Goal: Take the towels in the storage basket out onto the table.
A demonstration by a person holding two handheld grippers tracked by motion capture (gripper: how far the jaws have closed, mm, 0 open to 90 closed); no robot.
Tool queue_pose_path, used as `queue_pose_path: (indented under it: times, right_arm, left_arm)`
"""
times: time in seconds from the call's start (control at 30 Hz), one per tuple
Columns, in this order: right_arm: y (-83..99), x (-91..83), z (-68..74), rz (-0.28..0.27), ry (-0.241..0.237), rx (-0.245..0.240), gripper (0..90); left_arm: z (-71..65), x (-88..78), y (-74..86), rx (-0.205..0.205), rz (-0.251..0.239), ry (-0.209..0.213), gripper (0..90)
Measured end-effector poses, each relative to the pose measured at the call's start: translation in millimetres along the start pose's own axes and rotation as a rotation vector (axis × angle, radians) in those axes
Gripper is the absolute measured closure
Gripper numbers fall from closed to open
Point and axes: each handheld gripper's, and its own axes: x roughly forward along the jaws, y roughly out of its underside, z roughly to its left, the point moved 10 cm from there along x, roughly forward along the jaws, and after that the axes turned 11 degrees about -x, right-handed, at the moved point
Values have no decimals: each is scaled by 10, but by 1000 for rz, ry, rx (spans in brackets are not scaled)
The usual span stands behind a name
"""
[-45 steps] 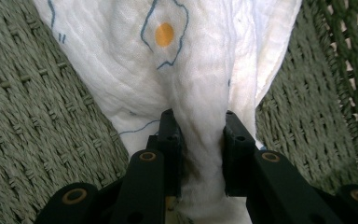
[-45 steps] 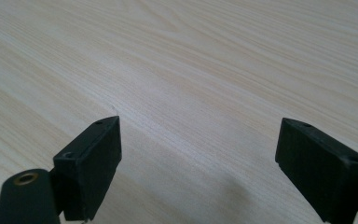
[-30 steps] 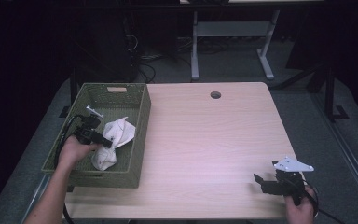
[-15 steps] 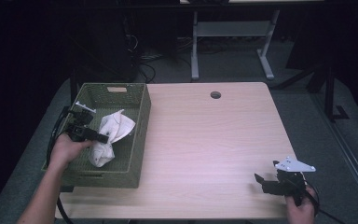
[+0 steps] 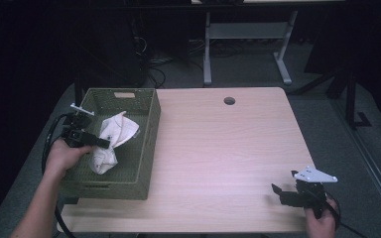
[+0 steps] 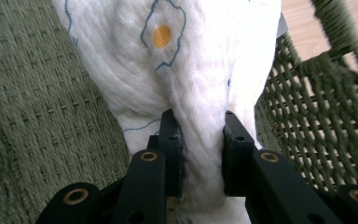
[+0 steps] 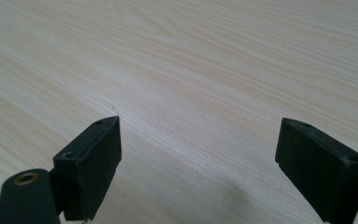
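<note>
Pinching white cloth [image 6: 200,84] w/ left gripper [image 6: 200,154]; right gripper [image 7: 198,163] fingers wide.

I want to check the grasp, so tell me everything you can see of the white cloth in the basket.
The white cloth looks soft and crinkled, printed with thin blue outlines and an orange dot. It is bunched, partly raised inside the green woven basket, its lower end drooping to the floor. The left gripper pinches a thick fold between both pads.

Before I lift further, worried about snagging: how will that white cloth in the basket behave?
Likely floppy: the white cloth bunches between the left hand-held gripper. Probably light, hanging in folds. It may catch the woven basket.
</note>
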Motion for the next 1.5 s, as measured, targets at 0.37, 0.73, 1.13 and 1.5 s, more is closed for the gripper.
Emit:
queue_pose_path:
  times: [0.37, 0.73, 1.13, 1.5]
  right_arm:
    - [-31, -24, 11, -18, -5, 12, 140]
    - [-46, -5, 46, -13, -14, 15, 140]
    - [-76, -31, 25, -27, -4, 16, 140]
    - [-76, -31, 27, -27, -4, 16, 140]
  left_arm:
    - [-3, -145, -27, -4, -34, 21, 737]
    - [-54, -280, -77, -8, -66, 52, 737]
    - [-231, -470, -186, 15, -90, 94, 737]
    - [-528, -542, -304, 58, -105, 144, 736]
